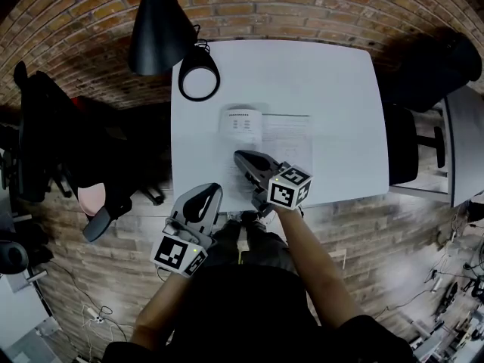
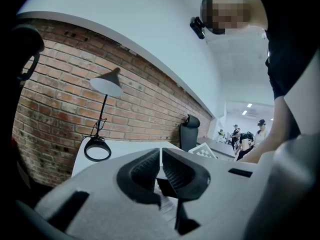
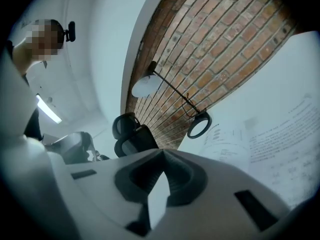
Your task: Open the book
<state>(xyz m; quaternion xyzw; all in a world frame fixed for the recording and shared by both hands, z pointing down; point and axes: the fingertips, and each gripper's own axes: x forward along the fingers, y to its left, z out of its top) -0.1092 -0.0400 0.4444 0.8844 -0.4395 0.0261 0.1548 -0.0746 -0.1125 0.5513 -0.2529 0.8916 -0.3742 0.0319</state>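
The book lies open on the white table, printed pages up, with its left leaf curled upward. My right gripper reaches over the book's near left corner. In the right gripper view its jaws are shut on a thin white page edge, and the printed pages spread out to the right. My left gripper hangs at the table's front left edge, apart from the book. Its jaws are shut with nothing between them.
A black desk lamp with a ring-shaped base stands at the table's back left corner. Black chairs sit left and right of the table. A brick wall runs behind. People stand far off in the room.
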